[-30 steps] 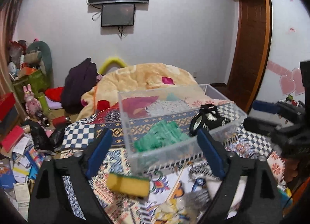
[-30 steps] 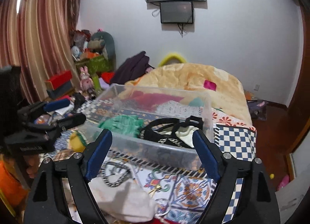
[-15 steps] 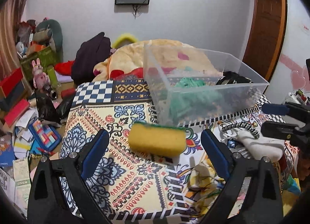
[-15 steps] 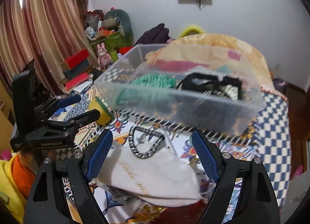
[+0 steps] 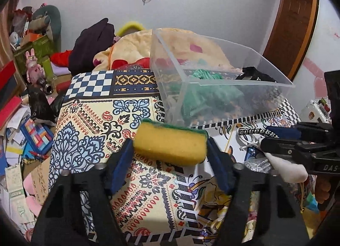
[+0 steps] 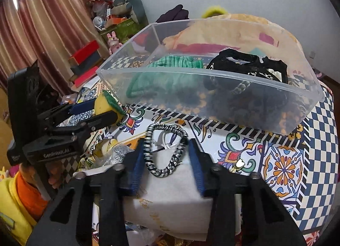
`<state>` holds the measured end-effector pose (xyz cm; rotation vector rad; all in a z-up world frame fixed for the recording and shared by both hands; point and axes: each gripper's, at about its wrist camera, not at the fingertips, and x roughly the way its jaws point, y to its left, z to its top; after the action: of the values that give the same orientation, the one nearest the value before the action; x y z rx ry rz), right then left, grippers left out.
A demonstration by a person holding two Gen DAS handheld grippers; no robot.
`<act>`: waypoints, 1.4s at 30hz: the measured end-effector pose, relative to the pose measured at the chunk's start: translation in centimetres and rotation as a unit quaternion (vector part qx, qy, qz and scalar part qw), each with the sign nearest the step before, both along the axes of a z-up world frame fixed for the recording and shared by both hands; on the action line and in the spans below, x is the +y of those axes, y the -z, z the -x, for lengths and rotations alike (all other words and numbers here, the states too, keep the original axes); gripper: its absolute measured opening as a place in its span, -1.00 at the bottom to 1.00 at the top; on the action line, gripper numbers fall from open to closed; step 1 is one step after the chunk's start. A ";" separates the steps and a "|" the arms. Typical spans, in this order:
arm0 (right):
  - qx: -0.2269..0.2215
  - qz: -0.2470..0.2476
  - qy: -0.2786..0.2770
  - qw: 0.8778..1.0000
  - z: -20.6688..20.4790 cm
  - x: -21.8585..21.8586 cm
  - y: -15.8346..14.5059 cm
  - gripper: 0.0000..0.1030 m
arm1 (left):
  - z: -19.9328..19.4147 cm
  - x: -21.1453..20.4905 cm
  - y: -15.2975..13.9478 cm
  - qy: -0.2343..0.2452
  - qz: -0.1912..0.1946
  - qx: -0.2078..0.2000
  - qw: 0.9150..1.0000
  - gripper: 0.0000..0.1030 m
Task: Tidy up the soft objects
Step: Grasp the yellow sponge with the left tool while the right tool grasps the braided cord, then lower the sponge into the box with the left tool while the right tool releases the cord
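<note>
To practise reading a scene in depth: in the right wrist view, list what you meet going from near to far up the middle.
Right gripper → white pouch → braided cord → clear bin → orange blanket.

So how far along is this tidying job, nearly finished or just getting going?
Partway, I'd say. Done: a green knitted item and a black bag already lie in the clear bin. In hand: the left hand-held gripper is clamped on the yellow sponge; the right hand-held gripper straddles a braided cord on a white pouch. Left: getting those into the bin.
</note>
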<state>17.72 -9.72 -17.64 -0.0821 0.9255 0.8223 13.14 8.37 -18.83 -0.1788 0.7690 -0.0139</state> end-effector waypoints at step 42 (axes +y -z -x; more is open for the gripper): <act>0.036 0.053 -0.038 0.997 -2.7 1.7 0.6 -0.60 | 4.5 -2.0 -5.5 0.000 -0.028 -0.108 0.994 0.13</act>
<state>20.44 -8.03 -18.22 -0.1818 1.0391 0.8503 8.62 6.39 -13.31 -0.1220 0.5520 -0.0128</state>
